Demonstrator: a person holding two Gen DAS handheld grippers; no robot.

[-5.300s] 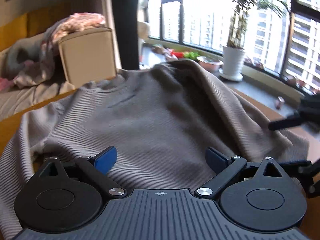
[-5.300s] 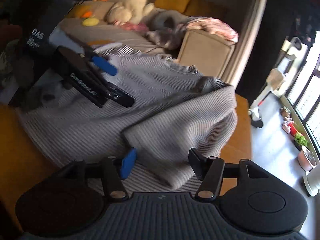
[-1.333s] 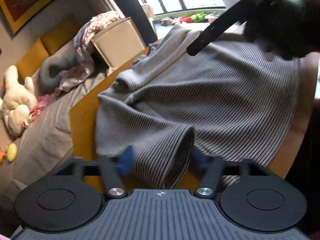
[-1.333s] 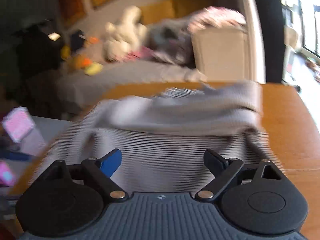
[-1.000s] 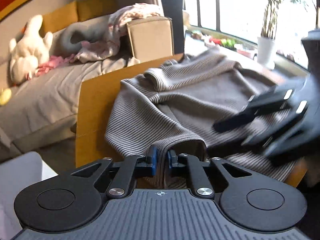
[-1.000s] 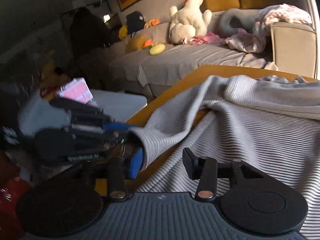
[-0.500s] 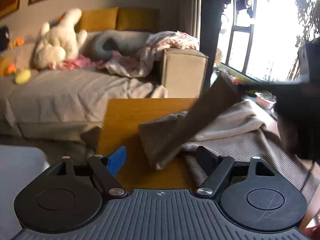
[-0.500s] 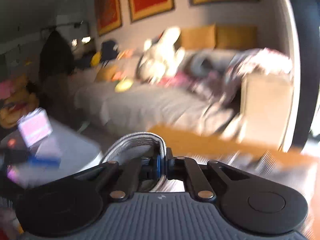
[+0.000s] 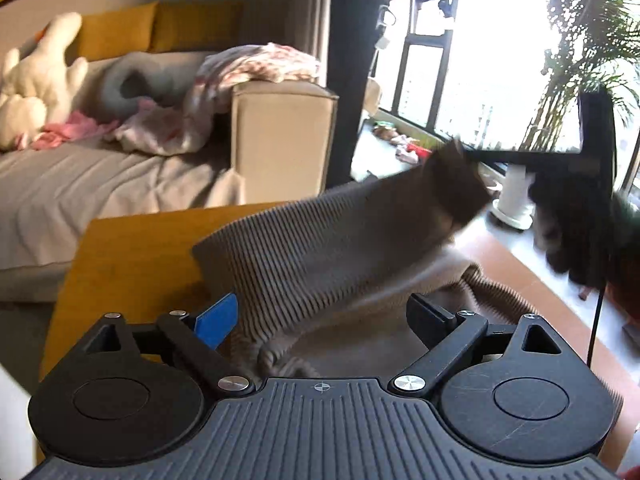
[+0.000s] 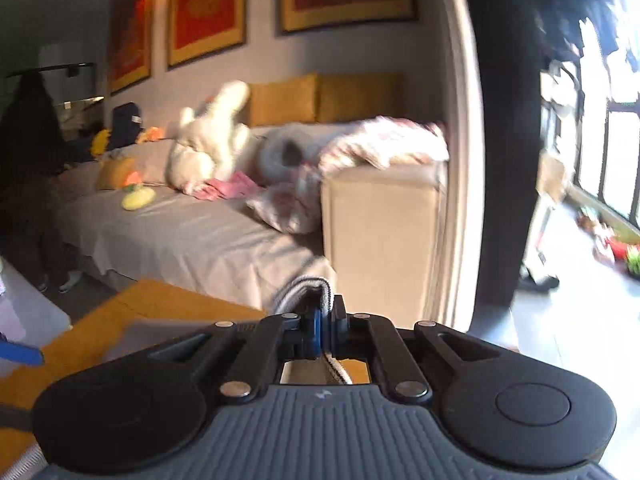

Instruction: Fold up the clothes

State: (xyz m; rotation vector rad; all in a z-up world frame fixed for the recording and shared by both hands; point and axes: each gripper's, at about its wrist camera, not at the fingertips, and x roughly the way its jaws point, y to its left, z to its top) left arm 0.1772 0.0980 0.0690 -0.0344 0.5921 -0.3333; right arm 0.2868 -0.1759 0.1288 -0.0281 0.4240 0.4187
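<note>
A grey ribbed sweater (image 9: 320, 264) lies on the wooden table (image 9: 132, 264). One sleeve is lifted and stretched up to the right, where my right gripper (image 9: 472, 156) holds its cuff. In the right wrist view my right gripper (image 10: 326, 330) is shut on the striped cuff (image 10: 310, 290). My left gripper (image 9: 320, 318) is open and empty, low over the sweater's near part, with cloth between its fingers but not clamped.
A grey sofa (image 9: 100, 184) with a white plush toy (image 10: 208, 148), cushions and a pink blanket (image 9: 260, 64) stands behind the table. Its beige armrest (image 9: 280, 140) is close to the table's far edge. A window sill with a potted plant (image 9: 516, 196) is on the right.
My left gripper opened and let go of the sleeve cuff. My right gripper closed on the cuff and has carried the sleeve up and to the right.
</note>
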